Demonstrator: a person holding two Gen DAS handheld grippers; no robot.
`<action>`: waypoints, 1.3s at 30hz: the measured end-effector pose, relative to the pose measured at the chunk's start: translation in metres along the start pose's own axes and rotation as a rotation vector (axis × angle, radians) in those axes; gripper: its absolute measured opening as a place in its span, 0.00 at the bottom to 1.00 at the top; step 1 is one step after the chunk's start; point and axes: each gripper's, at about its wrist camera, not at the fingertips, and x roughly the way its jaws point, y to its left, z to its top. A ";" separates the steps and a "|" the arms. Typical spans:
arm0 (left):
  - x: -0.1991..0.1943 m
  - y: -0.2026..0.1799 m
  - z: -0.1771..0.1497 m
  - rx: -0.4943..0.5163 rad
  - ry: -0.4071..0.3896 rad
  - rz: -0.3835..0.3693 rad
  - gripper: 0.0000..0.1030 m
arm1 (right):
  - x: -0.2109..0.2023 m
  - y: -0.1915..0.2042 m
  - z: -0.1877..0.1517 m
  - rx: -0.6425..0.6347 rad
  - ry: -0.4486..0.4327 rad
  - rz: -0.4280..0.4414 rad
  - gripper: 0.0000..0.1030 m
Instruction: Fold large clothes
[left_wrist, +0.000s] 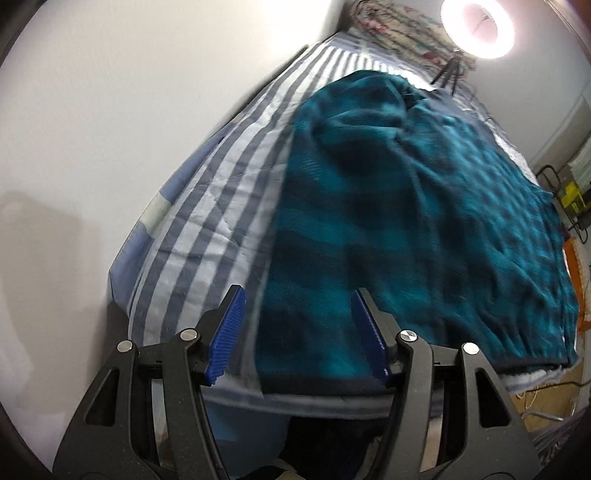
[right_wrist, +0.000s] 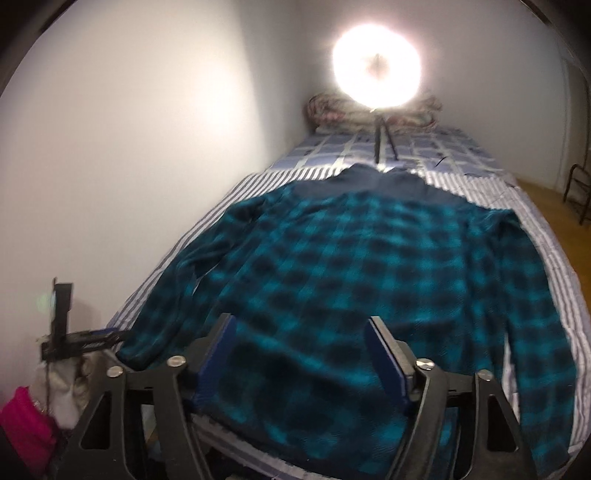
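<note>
A large teal-and-black plaid shirt (right_wrist: 369, 266) lies spread flat on the striped bed cover (right_wrist: 236, 195), collar toward the far end and a sleeve along each side. My right gripper (right_wrist: 301, 354) hovers at the shirt's near hem, jaws apart, with fabric showing between the blue pads (right_wrist: 384, 362) but not pinched. In the left wrist view the shirt (left_wrist: 406, 206) fills the middle, and its left sleeve area bunches up at the far side. Over the near left hem corner my left gripper (left_wrist: 299, 332) stands open, and its pads (left_wrist: 227, 328) do not press the cloth.
A bright ring light (right_wrist: 376, 66) on a small tripod stands on the bed's far end, before a folded quilt (right_wrist: 332, 110). A white wall (right_wrist: 129, 147) runs along the left. A black stand (right_wrist: 62, 317) and a pink item (right_wrist: 26, 421) sit near left. Wooden floor (right_wrist: 546, 206) lies right.
</note>
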 end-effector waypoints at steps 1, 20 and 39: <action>0.006 0.003 0.002 -0.006 0.010 0.005 0.60 | 0.003 0.002 -0.001 -0.009 0.007 0.002 0.69; -0.071 -0.054 0.035 0.195 -0.249 -0.116 0.00 | 0.084 0.017 0.021 -0.023 0.219 0.157 0.51; -0.080 -0.131 0.031 0.369 -0.257 -0.294 0.00 | 0.280 0.115 0.196 -0.018 0.374 0.355 0.39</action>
